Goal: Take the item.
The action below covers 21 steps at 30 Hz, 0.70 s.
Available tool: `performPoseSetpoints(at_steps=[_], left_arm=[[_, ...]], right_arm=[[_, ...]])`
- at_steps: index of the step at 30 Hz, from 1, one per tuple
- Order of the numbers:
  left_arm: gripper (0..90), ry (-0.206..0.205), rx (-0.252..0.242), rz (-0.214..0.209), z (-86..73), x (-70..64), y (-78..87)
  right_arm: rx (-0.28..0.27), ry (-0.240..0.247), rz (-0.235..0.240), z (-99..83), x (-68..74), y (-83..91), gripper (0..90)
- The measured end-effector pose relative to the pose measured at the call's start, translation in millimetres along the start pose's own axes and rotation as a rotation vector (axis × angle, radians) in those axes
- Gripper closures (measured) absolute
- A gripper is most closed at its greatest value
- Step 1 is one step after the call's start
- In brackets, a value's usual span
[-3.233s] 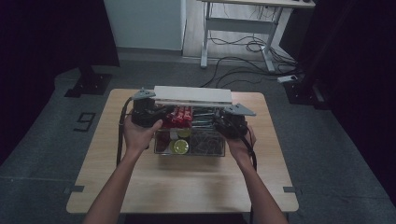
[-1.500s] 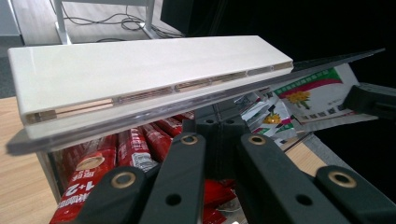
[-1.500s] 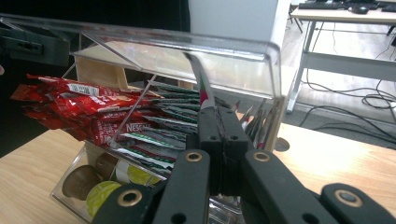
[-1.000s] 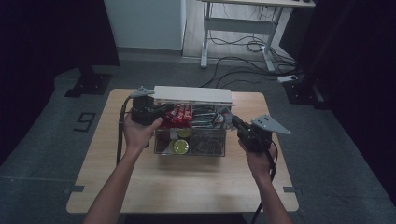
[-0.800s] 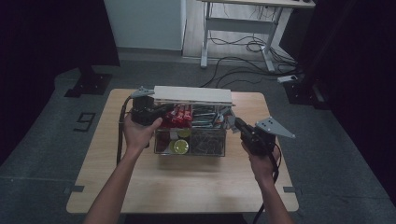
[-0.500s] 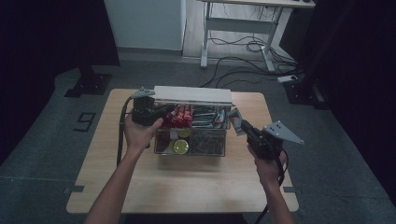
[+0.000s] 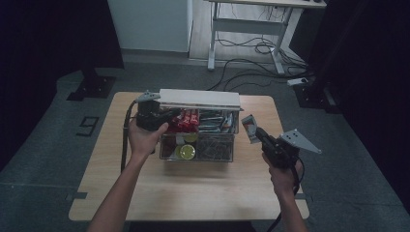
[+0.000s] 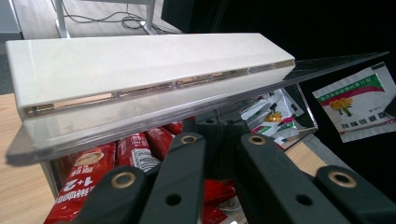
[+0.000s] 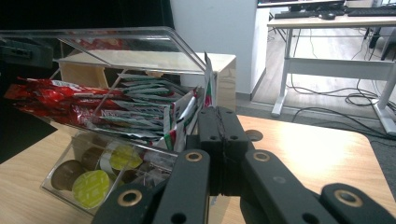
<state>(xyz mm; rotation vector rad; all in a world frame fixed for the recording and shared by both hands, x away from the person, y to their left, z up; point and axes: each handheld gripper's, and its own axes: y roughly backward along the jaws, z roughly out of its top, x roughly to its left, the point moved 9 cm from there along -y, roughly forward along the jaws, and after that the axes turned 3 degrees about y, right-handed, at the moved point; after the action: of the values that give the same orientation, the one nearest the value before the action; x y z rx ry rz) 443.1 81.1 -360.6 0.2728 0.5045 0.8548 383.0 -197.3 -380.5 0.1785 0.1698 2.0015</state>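
A clear plastic organiser box (image 7: 197, 145) stands mid-table, holding red sachets (image 7: 186, 121), green-and-white sachets (image 7: 215, 121) and coffee capsules (image 7: 186, 152). Its lid (image 7: 199, 98), clear with a white bar (image 8: 140, 70), is raised. My left gripper (image 7: 167, 116) is at the lid's left end, shut on its clear edge (image 8: 219, 135). My right gripper (image 7: 255, 133) is off the box's right side, shut on a white-and-green sachet (image 7: 248, 126) held in the air. That sachet (image 9: 208, 88) stands edge-on above the jaws, and also appears as the sachet (image 8: 357, 105) at the far right.
The wooden table (image 7: 193, 193) has bare room in front of the box and to both sides. Yellow-green and brown capsules (image 9: 91, 186) fill the box's lower front compartment. A desk frame and cables (image 7: 251, 43) lie on the floor beyond the table.
My right gripper has drawn away from the box toward the right and nearer edge, carrying the sachet out. The left gripper keeps the lid raised and has not moved.
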Motion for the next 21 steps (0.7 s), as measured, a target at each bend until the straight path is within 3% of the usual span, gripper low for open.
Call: performPoseSetpoints(at_steps=[21], left_arm=[[90.0, -0.006, 0.003, -0.003, -3.2, -1.5, -1.3]], right_arm=[[0.042, -0.051, -0.04, -42.9, -26.1, 6.0, 89.4]])
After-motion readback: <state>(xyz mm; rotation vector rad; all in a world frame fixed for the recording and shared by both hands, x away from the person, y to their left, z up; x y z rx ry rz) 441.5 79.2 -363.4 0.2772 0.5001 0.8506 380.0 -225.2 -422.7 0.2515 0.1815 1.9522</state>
